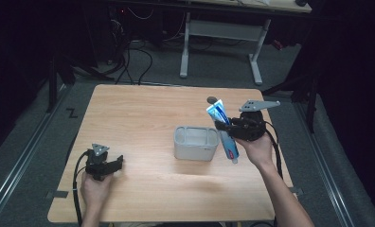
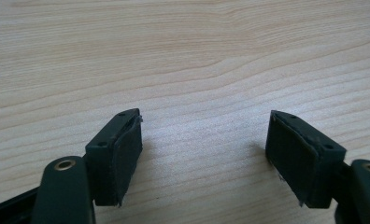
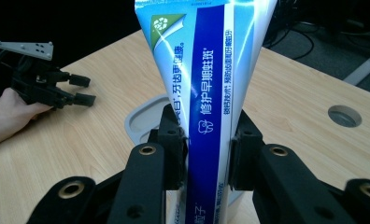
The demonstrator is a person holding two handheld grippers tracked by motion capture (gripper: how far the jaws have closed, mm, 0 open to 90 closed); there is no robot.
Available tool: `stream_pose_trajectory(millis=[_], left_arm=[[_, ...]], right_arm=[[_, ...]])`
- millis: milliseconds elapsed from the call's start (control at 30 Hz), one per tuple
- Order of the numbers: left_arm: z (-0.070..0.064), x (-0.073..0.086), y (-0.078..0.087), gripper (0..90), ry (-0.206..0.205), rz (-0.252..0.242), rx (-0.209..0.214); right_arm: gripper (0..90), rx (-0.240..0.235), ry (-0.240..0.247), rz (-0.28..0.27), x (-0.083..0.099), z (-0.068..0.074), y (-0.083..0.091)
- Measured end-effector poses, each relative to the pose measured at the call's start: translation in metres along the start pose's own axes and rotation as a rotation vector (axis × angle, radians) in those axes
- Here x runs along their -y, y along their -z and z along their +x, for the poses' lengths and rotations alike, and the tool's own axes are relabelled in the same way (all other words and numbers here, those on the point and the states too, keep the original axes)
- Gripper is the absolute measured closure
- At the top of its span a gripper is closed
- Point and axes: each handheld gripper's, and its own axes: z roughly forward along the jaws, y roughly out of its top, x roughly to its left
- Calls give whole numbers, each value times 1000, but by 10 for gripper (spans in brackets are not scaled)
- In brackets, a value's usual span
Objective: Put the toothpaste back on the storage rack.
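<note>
blue-white toothpaste tube [image 1: 223,130], nearly upright, cap down, just right of grey tub [image 1: 195,143]

The wooden table [image 1: 143,113] is evenly lit from above while the room toward twelve o'clock stays dim; shadows are soft, the high view slightly grainy, and the toothpaste tube [image 3: 206,84] shows mild glare

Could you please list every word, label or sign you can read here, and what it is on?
Blue and white toothpaste tube held in the right gripper:
"修护早期蛀斑" in white on the blue band.
A green corner patch bears a round white emblem.
Smaller Chinese lines beside the band: too blurred to read.
</note>
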Motion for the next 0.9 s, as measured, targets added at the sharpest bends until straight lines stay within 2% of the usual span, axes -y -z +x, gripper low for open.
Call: stream_pose_trajectory(millis=[467,900], left_arm=[[0,0,0,275,2,-1,1],[1,0,0,274,5,-1,6]], right_arm=[[720,-36,1,-28,-16,3,-10],[718,-38,4,-49,-29,3,-18]])
